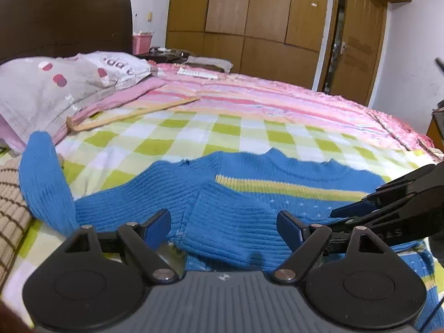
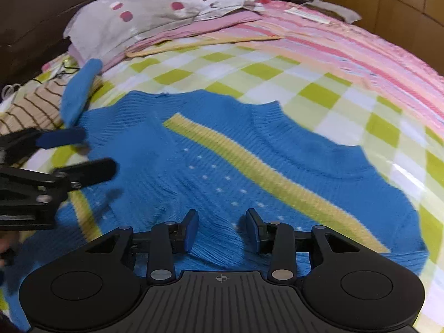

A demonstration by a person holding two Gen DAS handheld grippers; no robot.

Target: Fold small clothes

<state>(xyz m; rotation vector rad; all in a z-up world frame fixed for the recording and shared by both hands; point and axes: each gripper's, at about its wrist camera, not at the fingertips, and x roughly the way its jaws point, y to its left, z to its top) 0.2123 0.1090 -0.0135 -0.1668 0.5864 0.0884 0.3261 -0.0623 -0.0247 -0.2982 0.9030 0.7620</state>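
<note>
A small blue knit sweater point(image 1: 249, 194) with a yellow stripe lies flat on the checked bedspread, and it fills the right wrist view point(image 2: 236, 152) too. One sleeve point(image 1: 44, 183) sticks up at the left, and it also shows in the right wrist view point(image 2: 79, 91). My left gripper point(image 1: 223, 224) is open, low over a folded part of the sweater. My right gripper point(image 2: 222, 230) is open over the sweater's lower body. The right gripper also shows at the right edge of the left wrist view point(image 1: 360, 205), and the left gripper shows at the left of the right wrist view point(image 2: 80, 152).
A grey pillow point(image 1: 55, 83) and pink blanket point(image 1: 277, 97) lie at the head of the bed. A striped beige garment point(image 2: 30, 111) lies left of the sweater. A wooden stick point(image 1: 133, 113) lies on the bedspread. Wardrobes point(image 1: 249, 14) stand behind.
</note>
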